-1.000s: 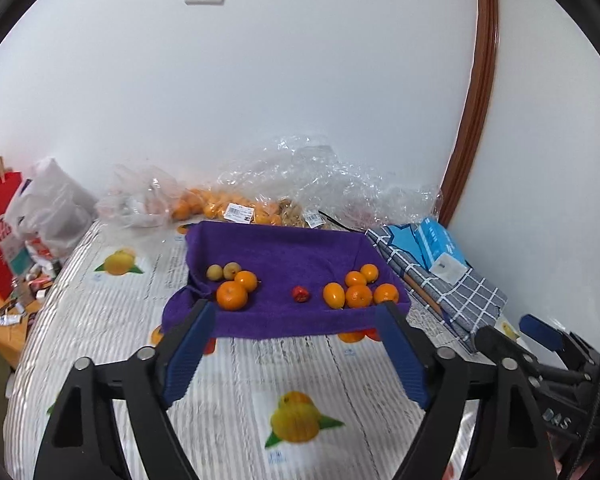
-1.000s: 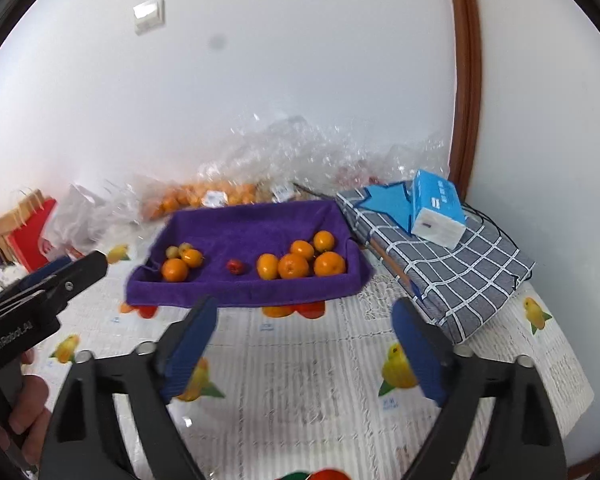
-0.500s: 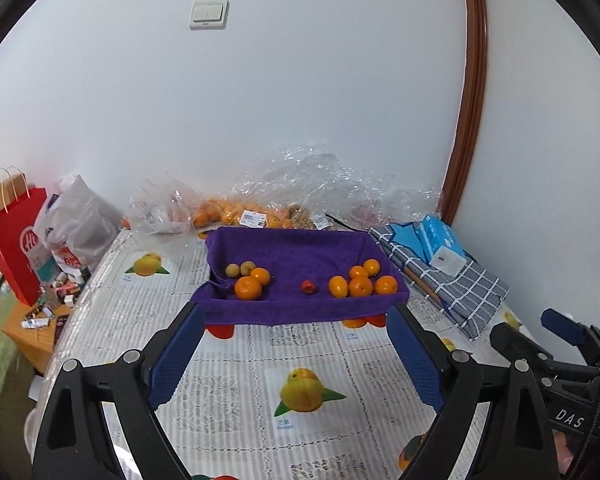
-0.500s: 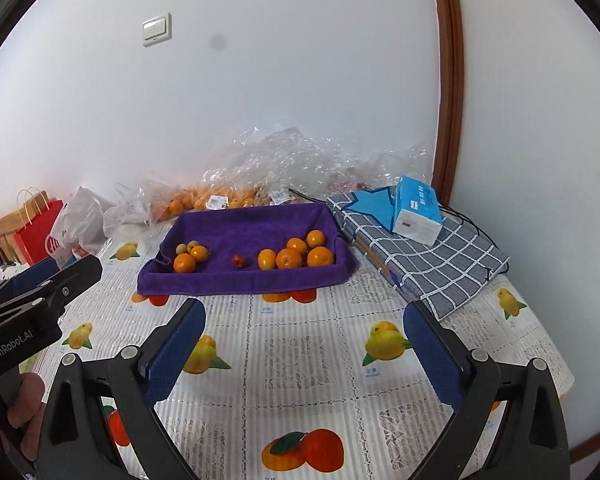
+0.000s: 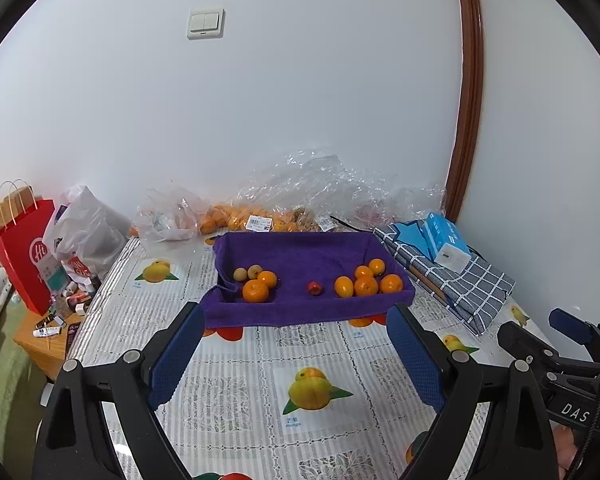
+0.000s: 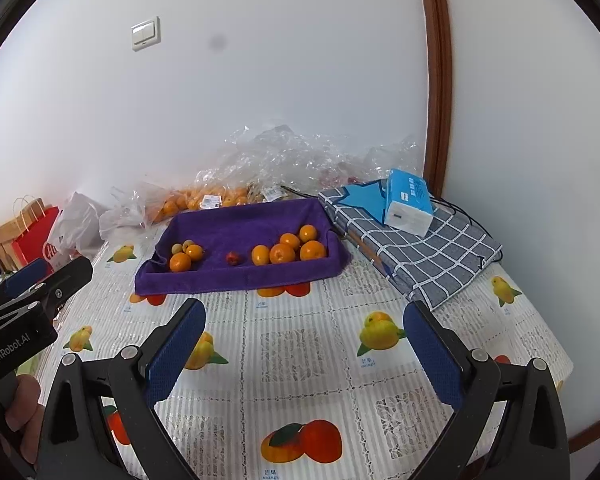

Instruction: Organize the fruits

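**Both grippers empty, fruit waiting in the purple tray**

We hold the left gripper (image 5: 296, 344) and the right gripper (image 6: 304, 344) above the fruit-printed tablecloth (image 6: 300, 344), both spread wide with nothing between the blue pads. Neither touches anything. The fruit sits in the purple cloth-lined tray (image 5: 300, 312), which lies well ahead of both grippers toward the wall.

We judge this to be a pause between picks, or the end of the sort: the fruit already lies in loose groups, and no piece is in hand. The one item that looks unsorted is the small red fruit (image 5: 315, 288), alone in the middle of the tray. If more is to be done, the next move calls for reaching one gripper forward over the near tray wall, lowering it around a single fruit, and closing gently, since round fruit rolls away easily.

Counting what we see in the tray: at the left, two oranges (image 5: 256, 291) and two small pale fruits (image 5: 247, 272); in the middle, one red fruit; at the right, five oranges (image 5: 366, 285) clustered together. Behind the tray, clear plastic bags (image 5: 236, 220) hold more oranges, too many and too blurred to count.
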